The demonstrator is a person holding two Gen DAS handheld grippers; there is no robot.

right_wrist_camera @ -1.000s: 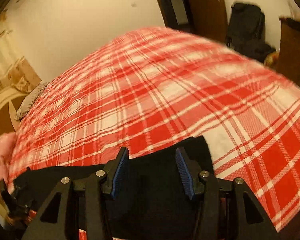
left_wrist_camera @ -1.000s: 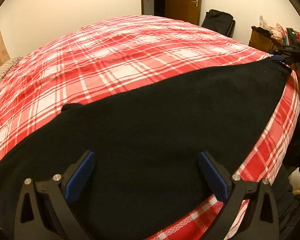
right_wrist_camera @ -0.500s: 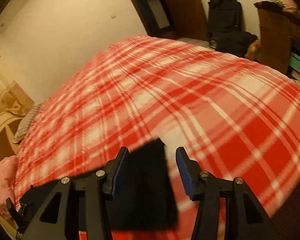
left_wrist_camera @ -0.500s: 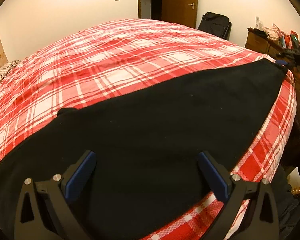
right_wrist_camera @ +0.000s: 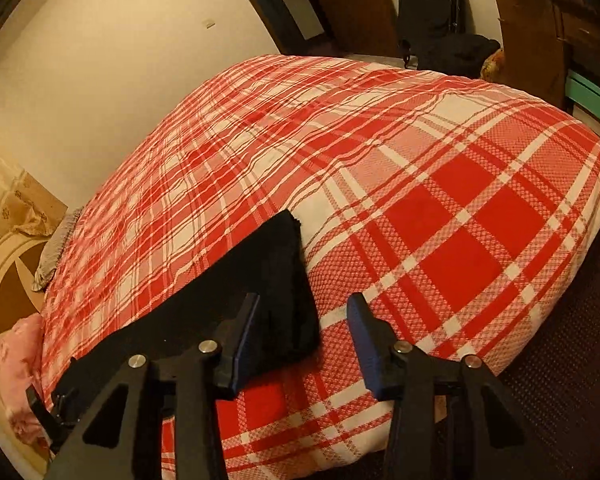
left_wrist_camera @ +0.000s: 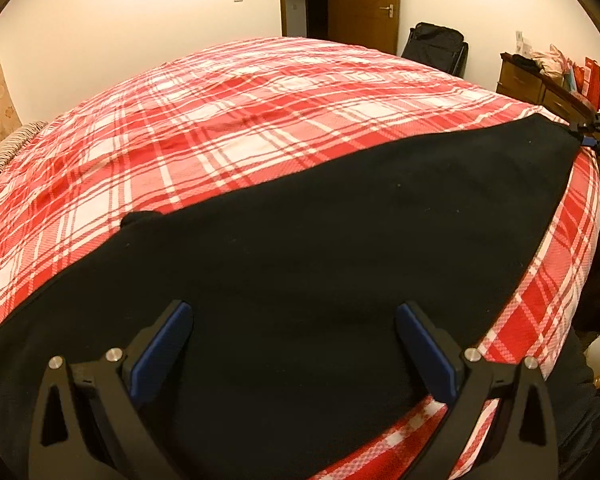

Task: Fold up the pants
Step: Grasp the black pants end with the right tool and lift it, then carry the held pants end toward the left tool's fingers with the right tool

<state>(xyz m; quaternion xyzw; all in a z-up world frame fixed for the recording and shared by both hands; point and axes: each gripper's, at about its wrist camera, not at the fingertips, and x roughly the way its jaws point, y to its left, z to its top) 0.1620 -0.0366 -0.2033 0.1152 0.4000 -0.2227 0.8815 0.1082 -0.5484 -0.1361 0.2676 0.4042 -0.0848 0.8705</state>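
Observation:
The black pants point(left_wrist_camera: 300, 264) lie flat in a long band along the near edge of the red plaid bed point(left_wrist_camera: 240, 120). My left gripper point(left_wrist_camera: 294, 340) is open and empty, hovering just above the wide part of the pants. In the right wrist view the narrow end of the pants point(right_wrist_camera: 268, 280) lies on the bed point(right_wrist_camera: 440, 220). My right gripper point(right_wrist_camera: 302, 332) is open and empty, above the corner of that end, its left finger over the cloth. The right gripper also shows small at the far right of the left wrist view point(left_wrist_camera: 598, 136).
A wooden door point(left_wrist_camera: 364, 4) and a black suitcase point(left_wrist_camera: 436, 48) stand beyond the bed. A wooden dresser point(left_wrist_camera: 540, 84) with clutter is at the right. A headboard point(right_wrist_camera: 4, 280) and pink pillow point(right_wrist_camera: 16, 356) are at the left. The bed's edge drops to dark floor point(right_wrist_camera: 560, 360).
My right gripper has pulled back and to the right; the pant end that lay between its fingers now lies on the bed, mostly to their left. The left gripper has barely moved.

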